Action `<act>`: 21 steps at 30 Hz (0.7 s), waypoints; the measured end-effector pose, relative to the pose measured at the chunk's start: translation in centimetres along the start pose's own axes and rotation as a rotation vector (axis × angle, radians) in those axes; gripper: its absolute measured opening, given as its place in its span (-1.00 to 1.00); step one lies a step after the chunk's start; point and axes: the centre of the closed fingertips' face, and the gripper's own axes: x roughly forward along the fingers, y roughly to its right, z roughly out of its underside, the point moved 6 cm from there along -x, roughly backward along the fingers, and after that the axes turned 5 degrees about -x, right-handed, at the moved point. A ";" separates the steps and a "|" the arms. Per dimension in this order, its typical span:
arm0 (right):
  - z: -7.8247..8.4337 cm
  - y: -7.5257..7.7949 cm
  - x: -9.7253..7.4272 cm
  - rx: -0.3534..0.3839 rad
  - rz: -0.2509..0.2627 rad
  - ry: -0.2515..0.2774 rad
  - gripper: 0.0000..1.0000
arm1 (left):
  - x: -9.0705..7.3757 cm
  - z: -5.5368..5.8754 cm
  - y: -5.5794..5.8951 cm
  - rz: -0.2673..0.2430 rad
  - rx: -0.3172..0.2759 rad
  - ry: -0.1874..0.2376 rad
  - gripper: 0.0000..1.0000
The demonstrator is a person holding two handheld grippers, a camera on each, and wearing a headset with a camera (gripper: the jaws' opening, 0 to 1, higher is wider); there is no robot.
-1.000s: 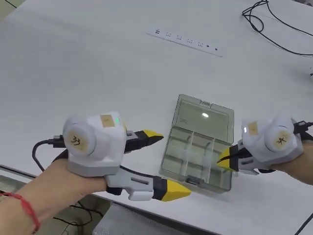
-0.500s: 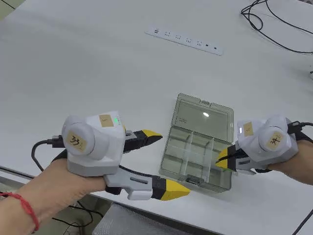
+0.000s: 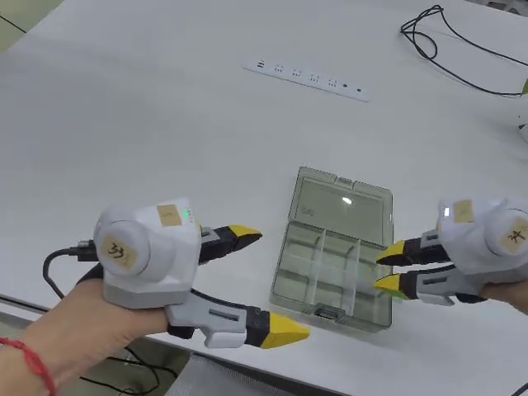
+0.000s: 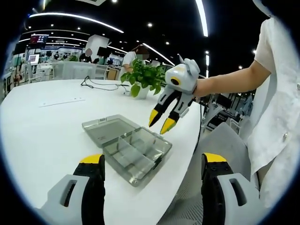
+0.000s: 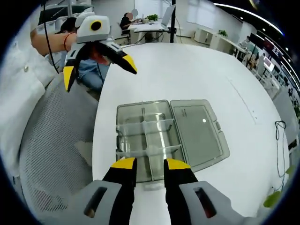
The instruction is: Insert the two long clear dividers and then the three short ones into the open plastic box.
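Observation:
The clear plastic box [image 3: 328,276] lies near the table's front edge, its lid [image 3: 343,205] flat open behind it. Clear dividers [image 5: 149,136] stand inside and split the tray into compartments; how many, I cannot tell. My right gripper [image 3: 389,267] hovers at the box's right edge, jaws a little apart with nothing between them. In its own view the right gripper [image 5: 150,165] looks down on the tray. My left gripper [image 3: 264,283] is wide open and empty, left of the box. From the left gripper [image 4: 152,159] view, the box [image 4: 133,150] lies ahead, with the right gripper [image 4: 161,123] above it.
A white power strip [image 3: 309,76] lies far back on the white table [image 3: 148,124]. Black cables [image 3: 450,45] trail at the back right. A mesh chair [image 5: 56,140] stands below the table edge. A potted plant [image 4: 145,78] sits at the table's far end.
My right gripper has drawn back to the right from over the tray and its jaws have parted slightly. The left gripper stays wide open and has drifted a little left.

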 end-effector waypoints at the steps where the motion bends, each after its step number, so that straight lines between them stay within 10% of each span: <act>1: 0.0 -0.1 -0.6 0.013 0.016 0.024 -0.48 | -0.1 0.0 -0.1 -0.002 0.007 -0.001 0.73; 21: 4.5 -2.8 -6.4 0.304 0.299 0.192 0.24 | -0.8 0.4 -1.4 -0.033 0.084 -0.057 1.00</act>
